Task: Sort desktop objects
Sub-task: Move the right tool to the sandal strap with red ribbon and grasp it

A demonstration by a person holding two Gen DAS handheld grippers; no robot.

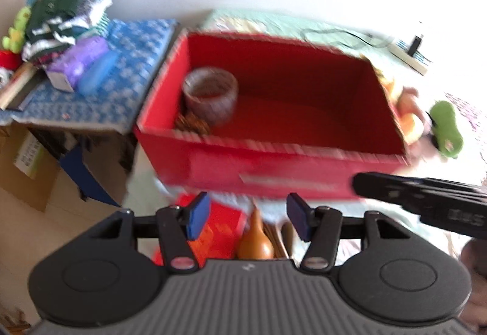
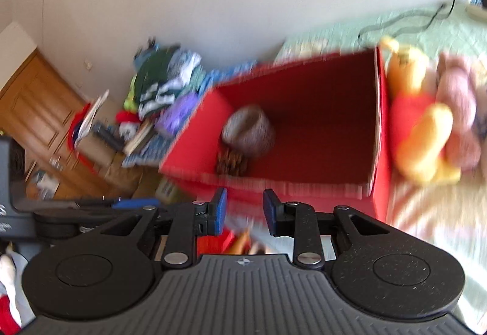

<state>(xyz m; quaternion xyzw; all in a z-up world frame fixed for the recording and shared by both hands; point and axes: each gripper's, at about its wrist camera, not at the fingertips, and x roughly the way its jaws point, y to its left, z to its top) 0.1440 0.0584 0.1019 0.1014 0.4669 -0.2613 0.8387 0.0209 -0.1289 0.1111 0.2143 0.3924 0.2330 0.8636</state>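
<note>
A red box (image 1: 274,170) stands open on the green cloth; it also shows in the right wrist view (image 2: 334,192). Inside at its left lie a tape roll (image 1: 210,96) (image 2: 248,131) and a brown pinecone-like thing (image 1: 193,122) (image 2: 232,163). My left gripper (image 1: 248,213) is open and empty, in front of the box, above an orange gourd (image 1: 255,240) and a red packet (image 1: 219,225). My right gripper (image 2: 245,210) is open and empty before the box's front wall. Both views are blurred.
A yellow and red plush bear (image 2: 423,125) and a pink plush (image 2: 459,109) lean at the box's right side. A green plush (image 1: 446,128) lies right of it. A clothes pile (image 1: 61,15) on a blue mat (image 1: 131,67) is left. A power strip (image 1: 409,53) lies behind.
</note>
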